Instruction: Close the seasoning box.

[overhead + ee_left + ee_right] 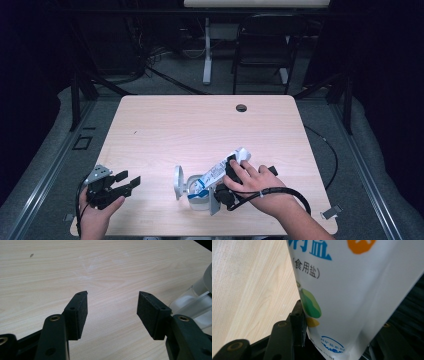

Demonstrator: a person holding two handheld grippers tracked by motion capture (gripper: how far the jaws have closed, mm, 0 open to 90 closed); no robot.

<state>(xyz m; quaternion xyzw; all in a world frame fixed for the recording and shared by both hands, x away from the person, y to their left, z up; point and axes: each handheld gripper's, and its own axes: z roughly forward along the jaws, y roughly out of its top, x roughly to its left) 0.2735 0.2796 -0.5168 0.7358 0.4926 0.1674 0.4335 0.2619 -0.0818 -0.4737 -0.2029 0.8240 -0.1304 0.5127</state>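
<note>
From the high view we see a pale wooden table (200,125) with a small round hole (241,108) near its far edge. Close to the near edge, a little right of the middle, a clear jar (199,196) stands with its round white lid (178,182) swung up on its left side. A white and blue bag (220,170) slants down into the jar's mouth, its upper end pointing toward the far right corner. The right hand (255,186) holds the right gripper (231,172) on the bag, a black cable looping off toward the right edge. The right gripper view brings us what the high view cannot: the bag (352,297) sits between the black jaws, pinched by them, the left pad pressed to its printed face, where we read blue characters, an orange patch and green shapes; bare table (249,290) lies to the left. Near the near left corner, the left hand (95,212) holds the left gripper (127,181) well apart from the jar. The left gripper view shows the left gripper (112,308) with jaws spread wide over bare wood, nothing between them, and the jar (197,300) at the right edge of that view.
</note>
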